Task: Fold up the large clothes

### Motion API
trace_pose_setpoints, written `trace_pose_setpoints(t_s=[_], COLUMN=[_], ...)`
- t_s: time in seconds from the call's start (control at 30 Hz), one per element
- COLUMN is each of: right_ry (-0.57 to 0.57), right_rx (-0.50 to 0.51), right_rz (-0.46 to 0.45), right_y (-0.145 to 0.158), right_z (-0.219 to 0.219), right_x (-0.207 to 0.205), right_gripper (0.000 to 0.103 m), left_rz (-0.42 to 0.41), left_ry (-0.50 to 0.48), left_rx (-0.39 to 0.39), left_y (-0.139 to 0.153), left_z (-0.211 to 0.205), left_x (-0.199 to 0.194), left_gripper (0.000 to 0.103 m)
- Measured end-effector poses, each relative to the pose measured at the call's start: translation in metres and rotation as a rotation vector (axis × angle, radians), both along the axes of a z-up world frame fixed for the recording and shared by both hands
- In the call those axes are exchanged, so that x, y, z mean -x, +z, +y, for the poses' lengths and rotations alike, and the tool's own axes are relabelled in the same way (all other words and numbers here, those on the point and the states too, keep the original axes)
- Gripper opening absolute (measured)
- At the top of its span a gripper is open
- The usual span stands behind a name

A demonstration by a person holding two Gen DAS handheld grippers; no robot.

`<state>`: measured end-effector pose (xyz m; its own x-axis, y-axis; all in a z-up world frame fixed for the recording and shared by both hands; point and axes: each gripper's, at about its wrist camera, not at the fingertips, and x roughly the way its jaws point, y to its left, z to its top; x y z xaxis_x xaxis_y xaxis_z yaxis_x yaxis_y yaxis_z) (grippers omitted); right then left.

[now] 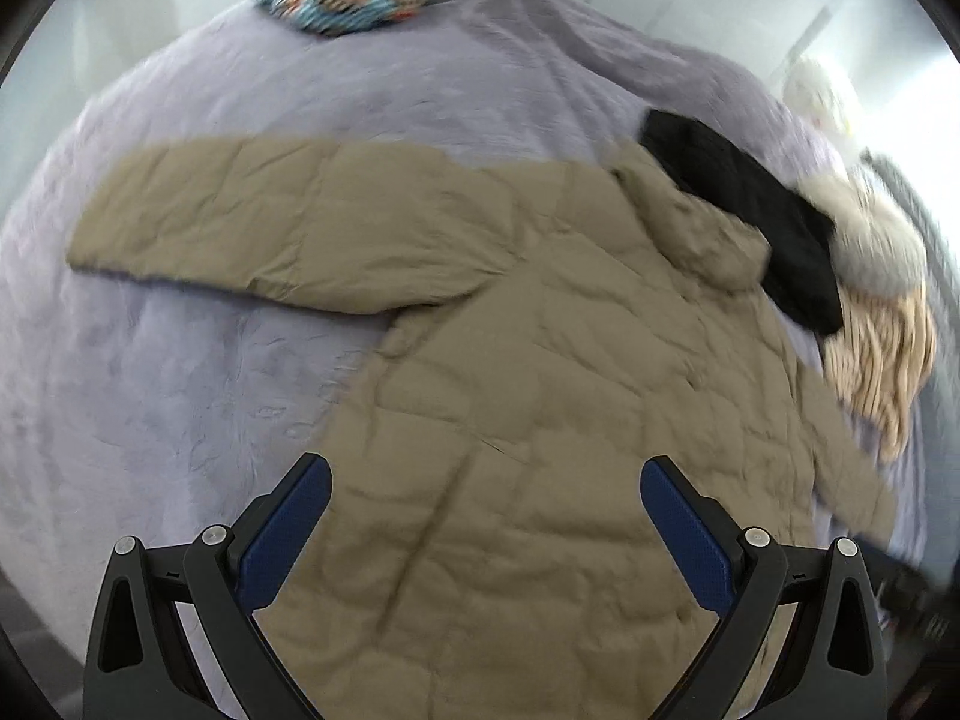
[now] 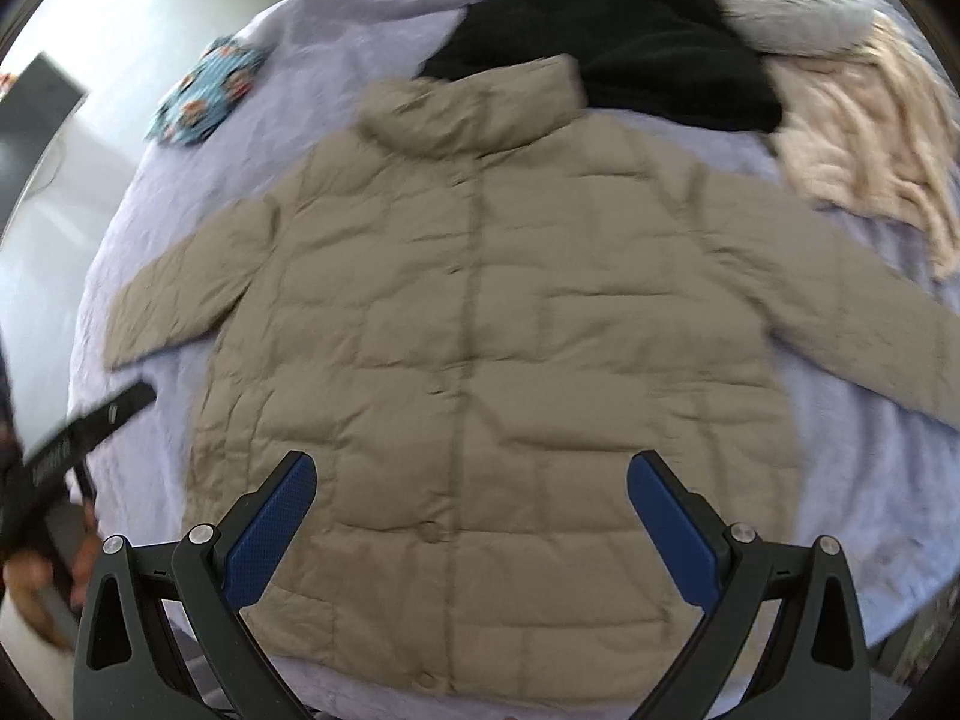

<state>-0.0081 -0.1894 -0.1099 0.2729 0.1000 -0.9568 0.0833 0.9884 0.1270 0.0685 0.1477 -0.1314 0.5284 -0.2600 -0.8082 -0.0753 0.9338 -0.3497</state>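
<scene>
My left gripper (image 1: 485, 501) hangs above the lower part of the tan quilted puffer jacket (image 1: 540, 408), its blue-padded fingers (image 1: 288, 531) spread wide apart and holding nothing. My right gripper (image 2: 471, 495) hovers over the jacket's hem area in the same way, fingers well apart, empty, with the front placket running up between them in the right wrist view.

The jacket (image 2: 480, 324) lies spread flat, front side up, on a bed covered by a lavender plush blanket (image 1: 180, 372). Its buttons sit closed down the middle, the collar (image 2: 474, 105) points away from me, and both sleeves stretch out to the sides. In the left wrist view one sleeve (image 1: 252, 222) extends far to the left across the blanket; the other runs off toward the lower right edge.

Beyond the collar, a black garment (image 2: 630, 54) lies bunched up, its near edge touching or just under the collar. To its right sits a cream knitted piece (image 2: 864, 138) with a ribbed texture, and above that a pale fluffy cushion (image 2: 786, 0). Near the far left of the bed is a small blue patterned cloth (image 2: 207, 90) with orange spots, well apart from the jacket.

At the left edge of the right wrist view I can see the body of my other gripper tool (image 2: 78, 426) and part of my hand (image 2: 36, 594) holding it, both blurred.
</scene>
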Motion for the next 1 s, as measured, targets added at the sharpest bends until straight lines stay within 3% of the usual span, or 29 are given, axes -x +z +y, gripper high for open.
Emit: trace_pose_setpoints(t_s=[0.13, 0.23, 0.37, 0.63, 0.67, 0.73, 0.77, 0.8, 0.83, 0.9, 0.97, 1.0], right_ry=[0.062, 0.089, 0.114, 0.142, 0.142, 0.147, 0.151, 0.156, 0.160, 0.157, 0.162, 0.158], right_rx=[-0.025, -0.044, -0.081, -0.114, -0.120, -0.133, -0.139, -0.144, -0.147, -0.165, -0.226, -0.238], right_rz=[0.120, 0.118, 0.125, 0.039, 0.028, 0.002, -0.008, -0.018, -0.033, -0.055, -0.066, -0.061], right_y=[-0.045, -0.063, -0.083, -0.094, -0.094, -0.095, -0.095, -0.095, -0.095, -0.095, -0.098, -0.100], right_z=[0.032, 0.050, 0.065, 0.091, 0.094, 0.103, 0.107, 0.111, 0.118, 0.125, 0.138, 0.143], right_x=[-0.010, -0.017, -0.029, -0.067, -0.073, -0.088, -0.095, -0.101, -0.111, -0.123, -0.140, -0.145], right_gripper=[0.103, 0.103, 0.103, 0.103, 0.103, 0.103, 0.103, 0.103, 0.103, 0.101, 0.075, 0.042], left_rz=[-0.005, -0.035, -0.026, -0.017, -0.016, -0.005, 0.001, 0.000, 0.003, -0.037, -0.083, -0.104], left_ry=[0.102, 0.187, 0.283, 0.474, 0.496, 0.523, 0.521, 0.512, 0.504, 0.479, 0.454, 0.444], left_rx=[0.095, 0.153, 0.140, 0.204, 0.196, 0.161, 0.146, 0.144, 0.143, 0.070, 0.020, 0.007], left_y=[-0.034, -0.056, -0.084, -0.116, -0.117, -0.115, -0.113, -0.110, -0.106, -0.085, -0.065, -0.055], left_z=[0.058, 0.116, 0.186, 0.319, 0.330, 0.354, 0.369, 0.383, 0.384, 0.410, 0.426, 0.436], left_x=[-0.029, -0.054, -0.086, -0.121, -0.123, -0.129, -0.133, -0.135, -0.135, -0.131, -0.124, -0.121], left_gripper=[0.103, 0.103, 0.103, 0.103, 0.096, 0.062, 0.034, 0.014, 0.013, 0.009, 0.009, 0.009])
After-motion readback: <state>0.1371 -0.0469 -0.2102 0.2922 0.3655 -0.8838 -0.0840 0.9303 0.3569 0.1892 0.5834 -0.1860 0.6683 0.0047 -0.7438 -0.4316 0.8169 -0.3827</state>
